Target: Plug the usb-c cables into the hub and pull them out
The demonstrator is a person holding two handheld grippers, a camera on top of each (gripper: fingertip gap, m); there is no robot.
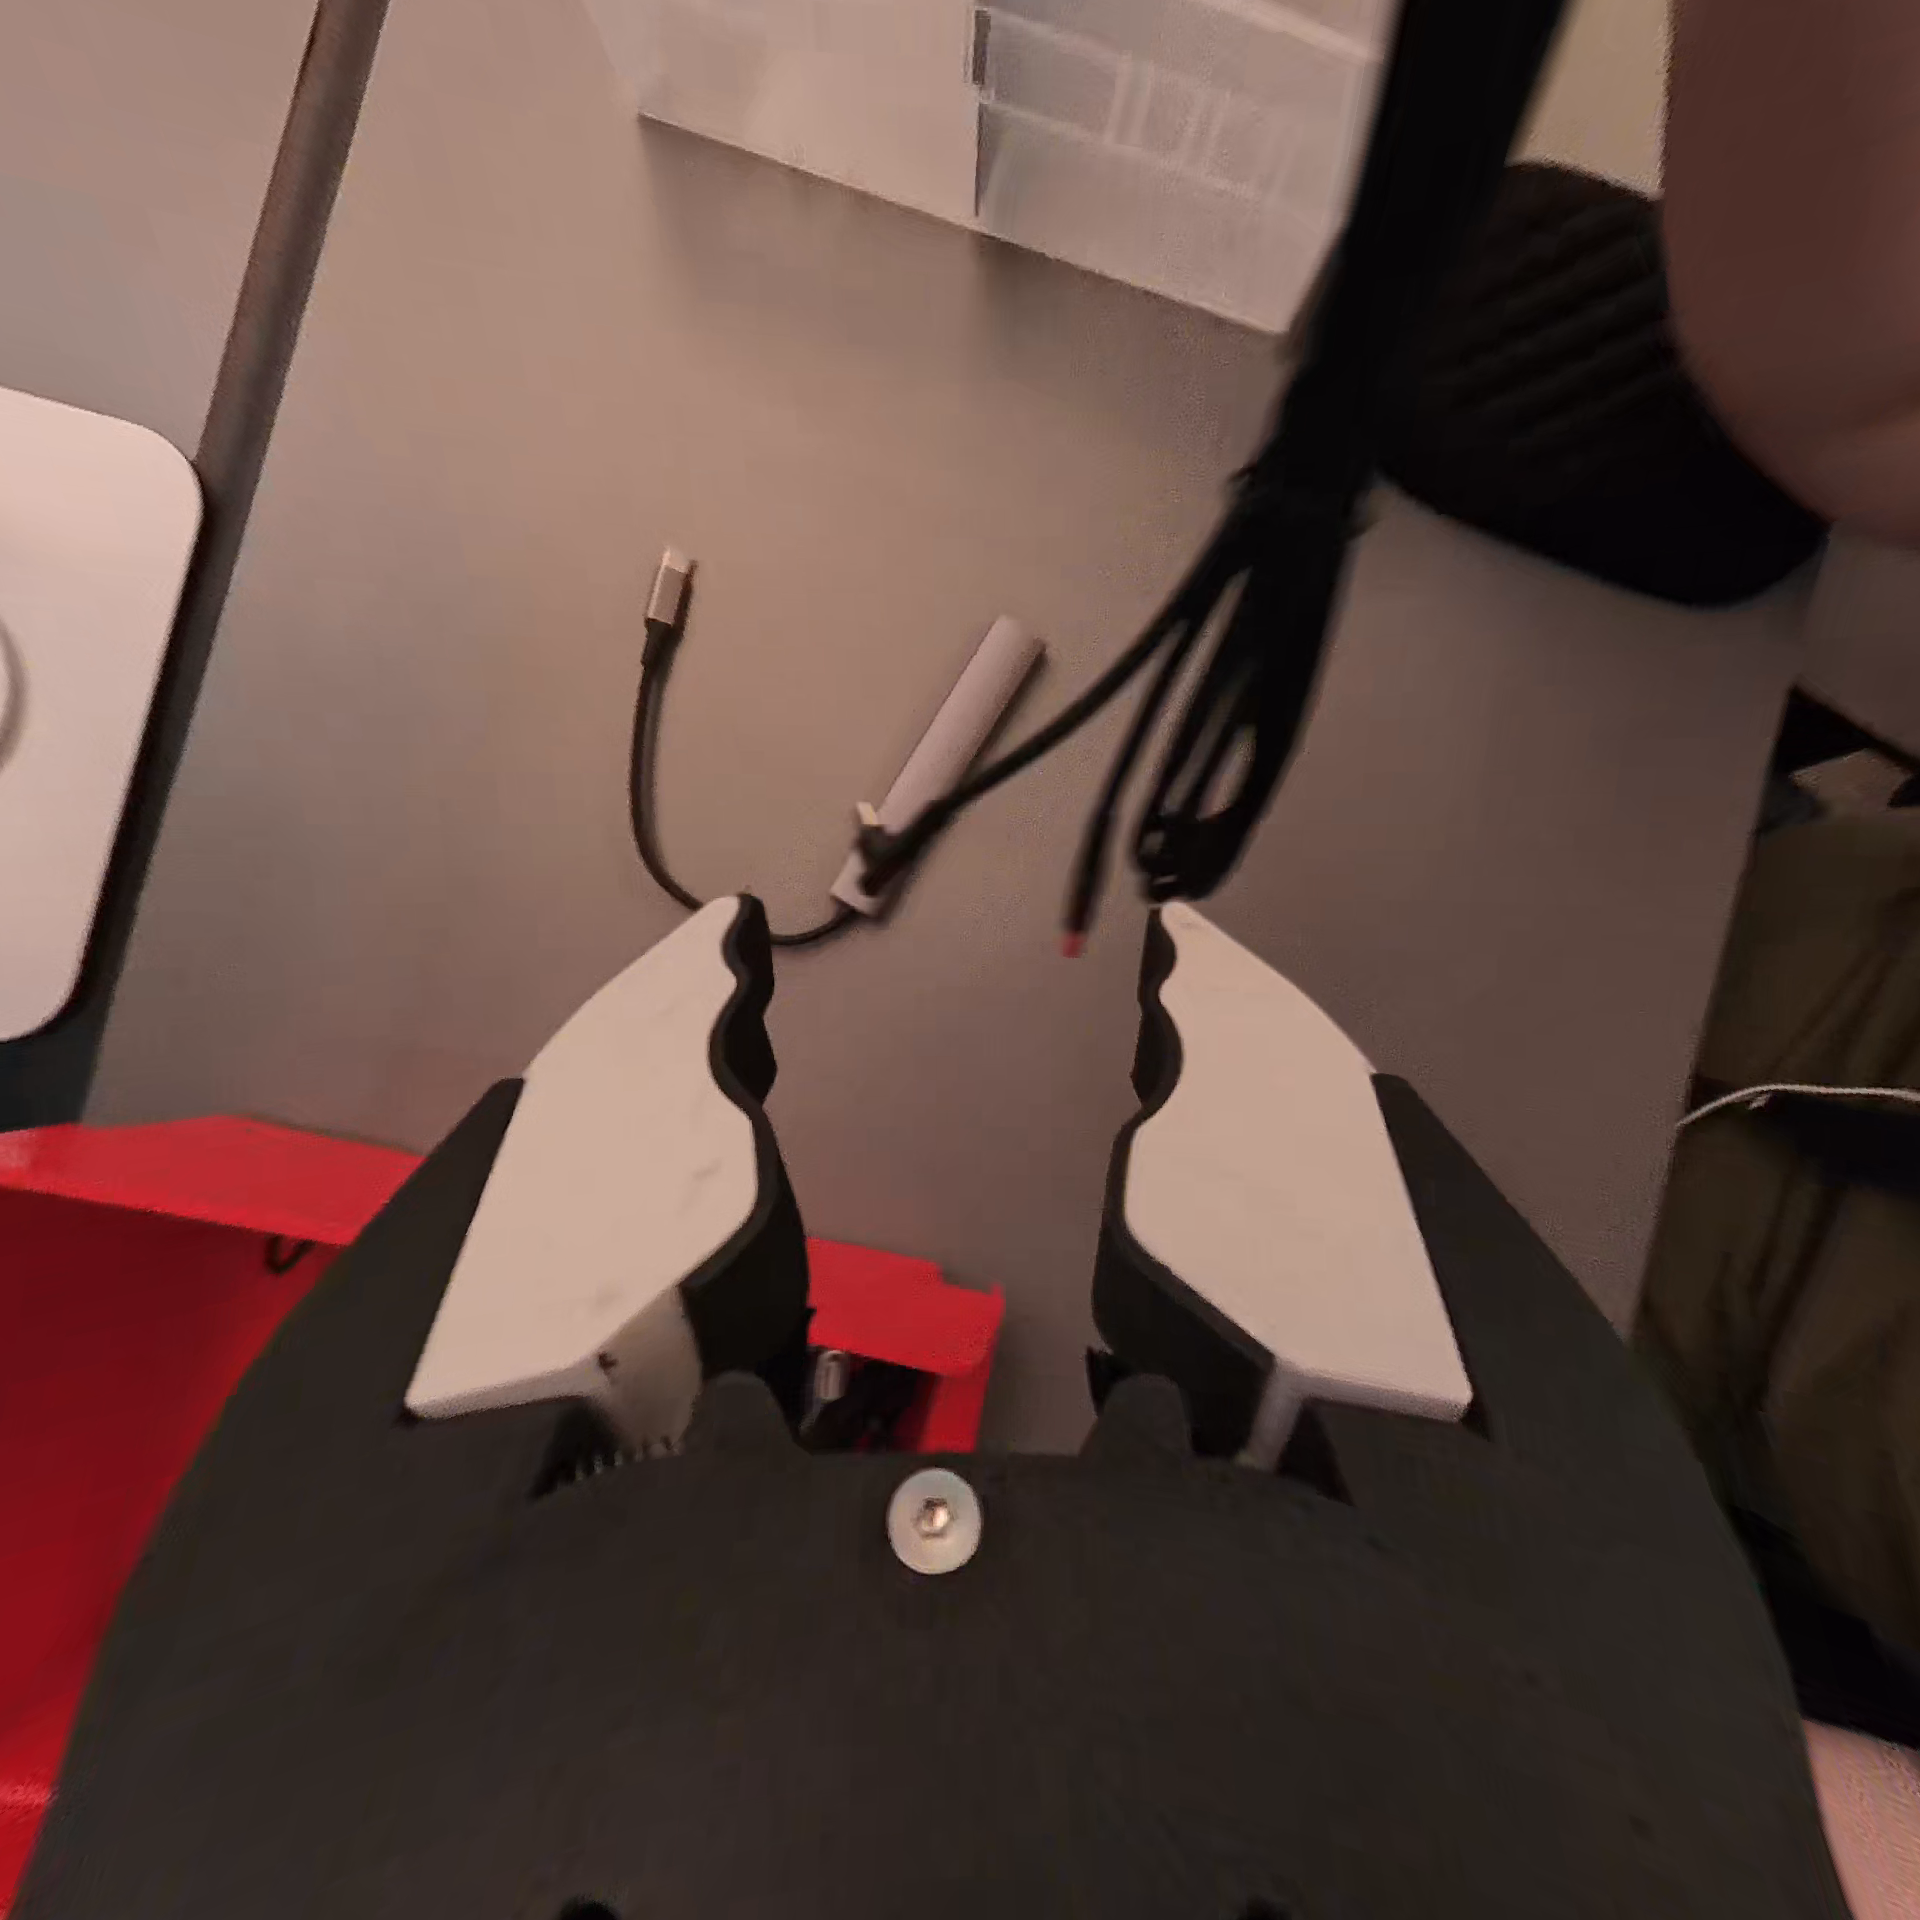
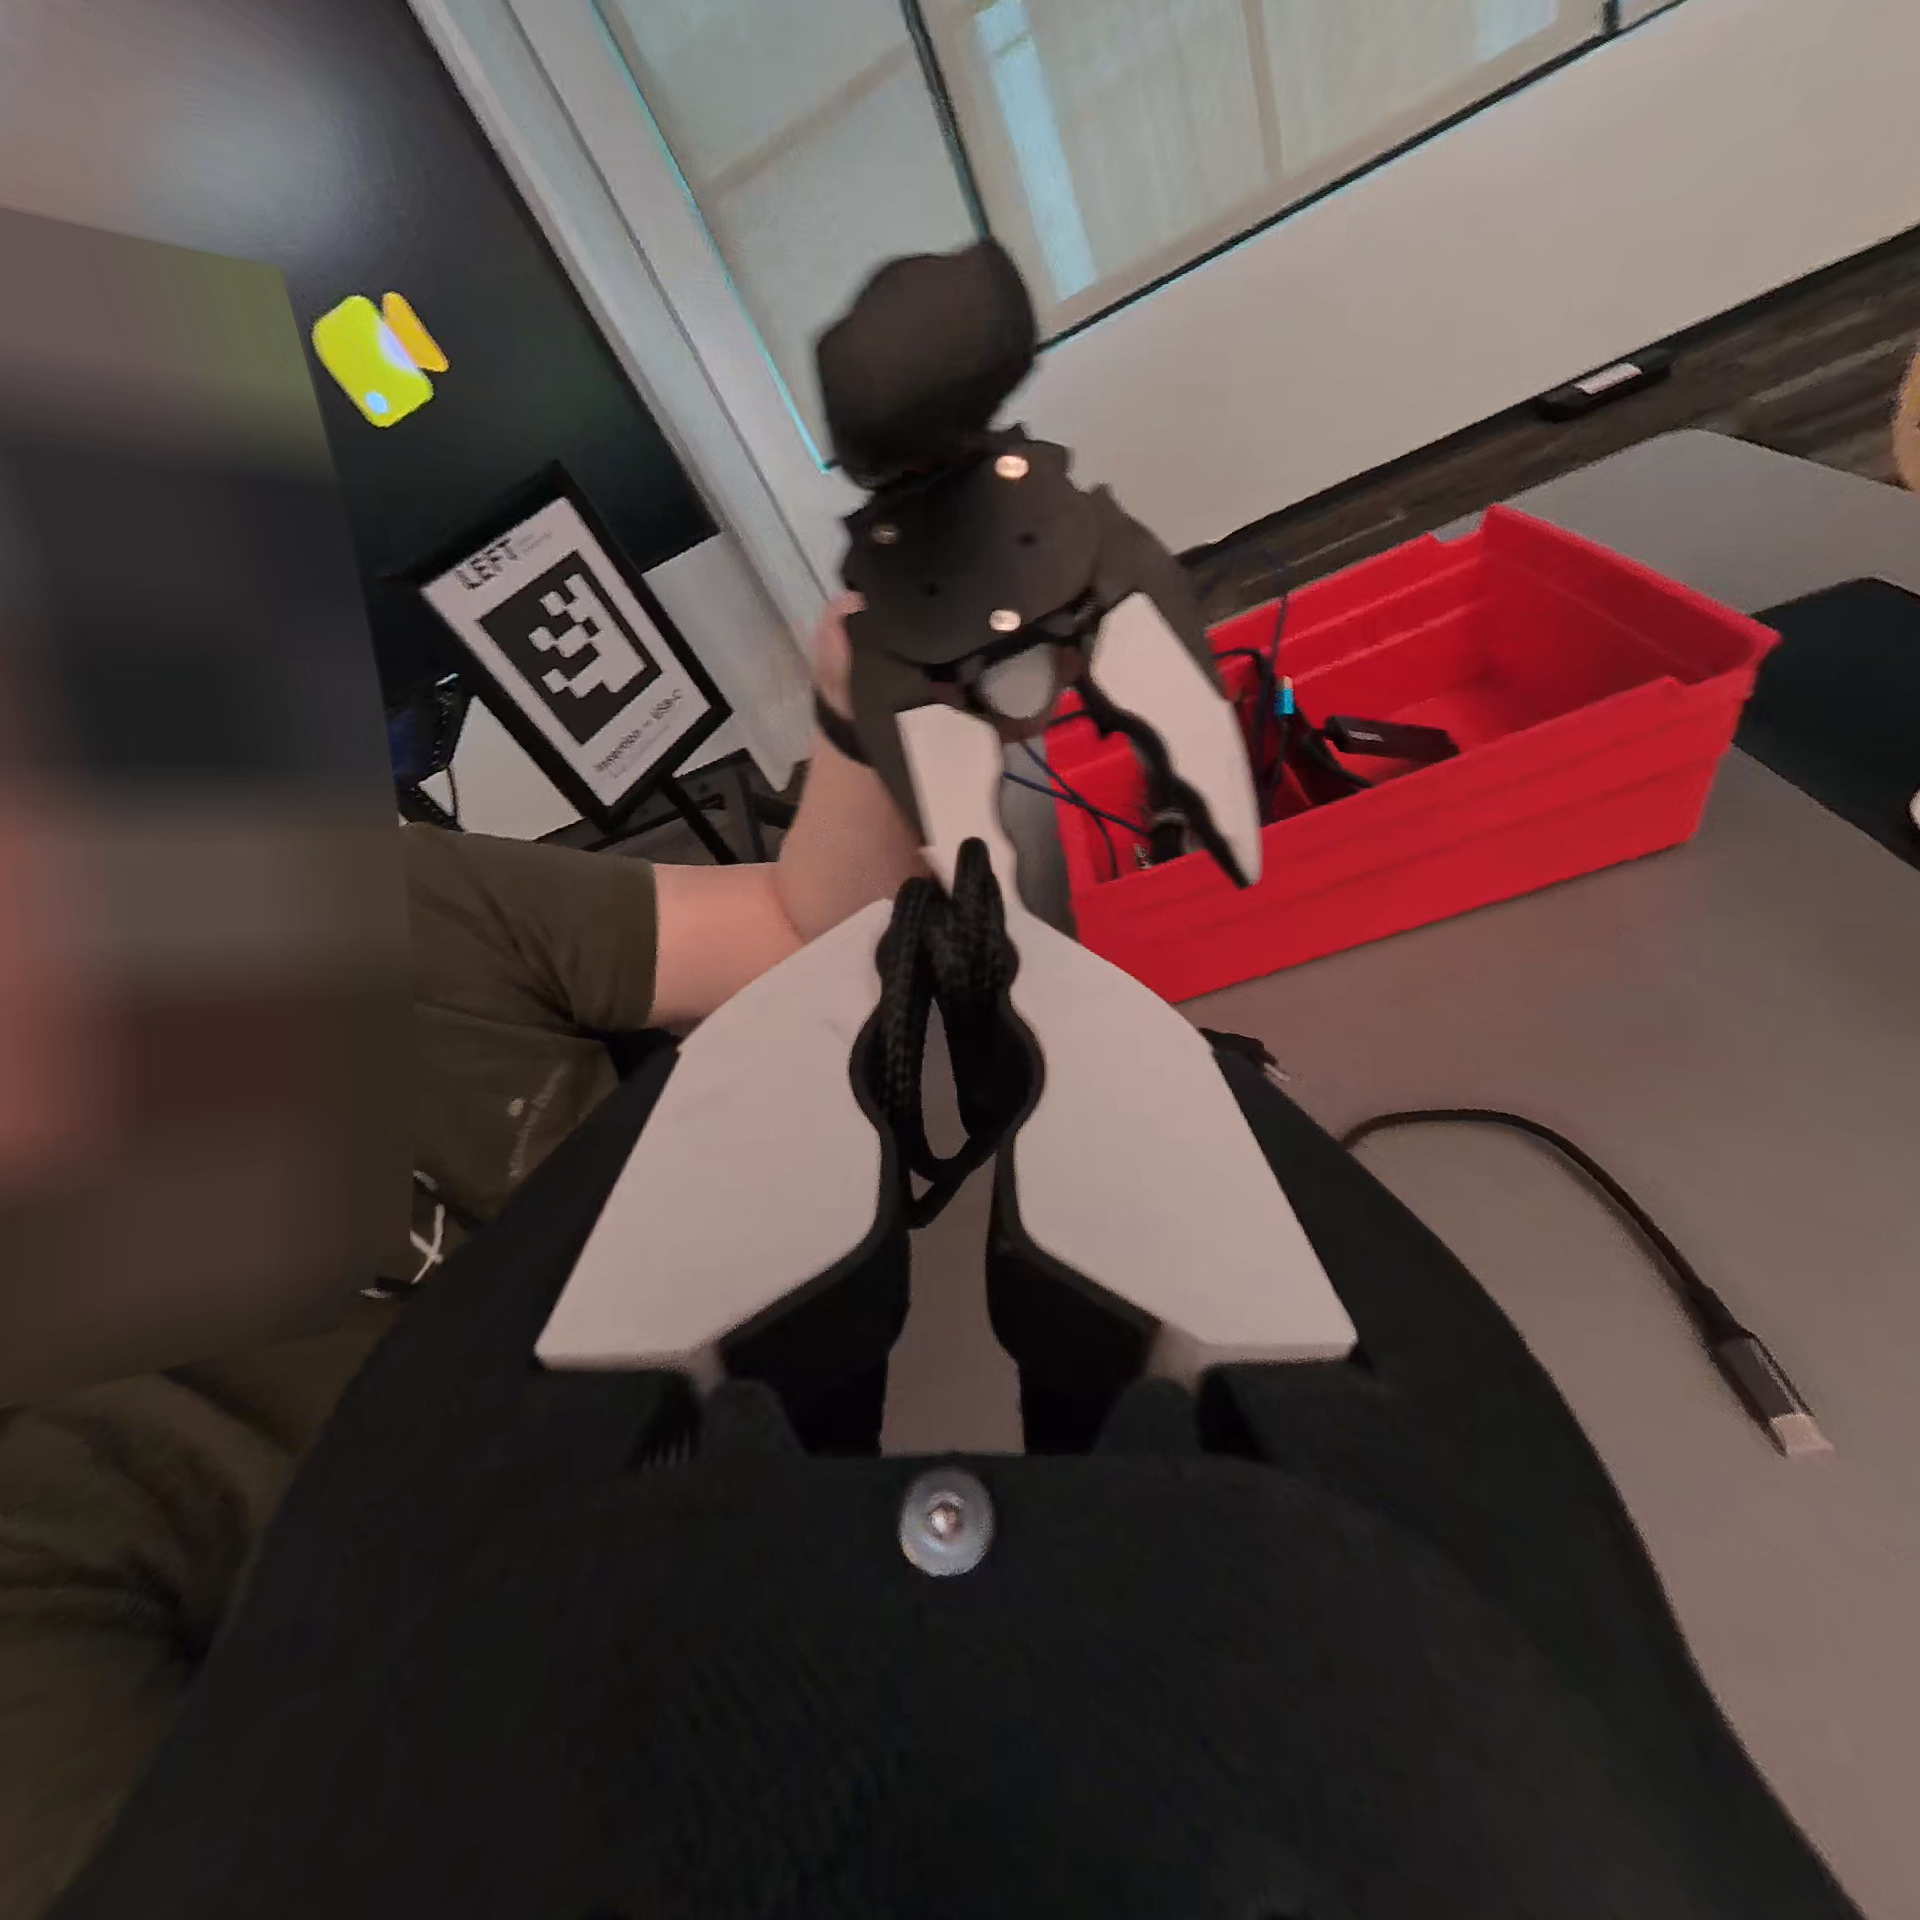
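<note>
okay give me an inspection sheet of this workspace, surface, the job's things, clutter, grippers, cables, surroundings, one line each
Surface: grey table, mostly bare around the hub.
Job's things: silver hub lies flat on the table, its own short lead ending in a loose plug; one black cable seems to reach its near end, too blurred to confirm it is seated.
Clutter: red bin holding assorted cables and adapters; white sheet at the far edge.
Grippers: left gripper open, above the table near the hub; right gripper shut on the cable bundle.
Cables: black cable bundle hangs from the right gripper, loose ends dangling.
Surroundings: marker sign, windows, a person's arm.
</note>
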